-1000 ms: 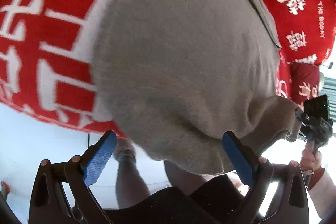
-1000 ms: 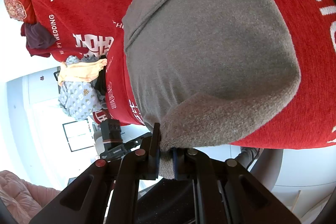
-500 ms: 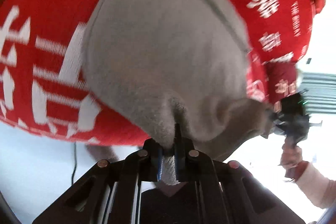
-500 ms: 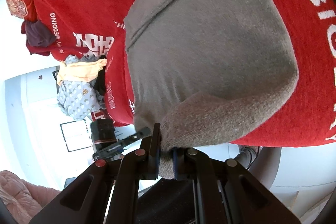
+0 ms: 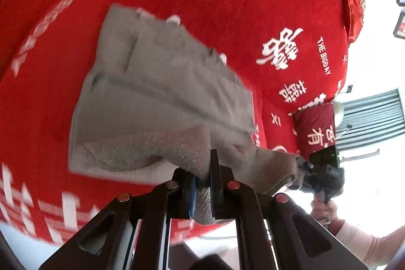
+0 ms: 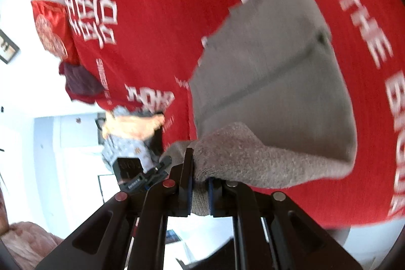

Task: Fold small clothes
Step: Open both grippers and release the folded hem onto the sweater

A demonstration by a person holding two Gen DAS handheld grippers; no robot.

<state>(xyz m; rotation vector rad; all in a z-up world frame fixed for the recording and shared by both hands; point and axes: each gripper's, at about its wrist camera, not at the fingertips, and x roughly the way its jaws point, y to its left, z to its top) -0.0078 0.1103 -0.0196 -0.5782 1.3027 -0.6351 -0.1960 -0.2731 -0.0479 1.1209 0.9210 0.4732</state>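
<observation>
On red bedspread [image 5: 227, 4], white lettering: grey knit garment [image 5: 157, 98], folded, long axis running 5 to 11 o'clock in left view, near hem lifted. Left gripper [image 5: 202, 190]: jaws just closed, clamping hem. Right gripper [image 6: 200, 190]: clamped on same hem. Left view only: hand [image 5: 322, 209], right tool at 4 o'clock. Right view only: clothes pile [image 6: 131, 133] at 9 o'clock, red cushion [image 6: 50, 34].

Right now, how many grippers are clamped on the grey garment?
2: the left gripper pinches the grey garment at its near hem, the right gripper at the neighbouring corner.
</observation>
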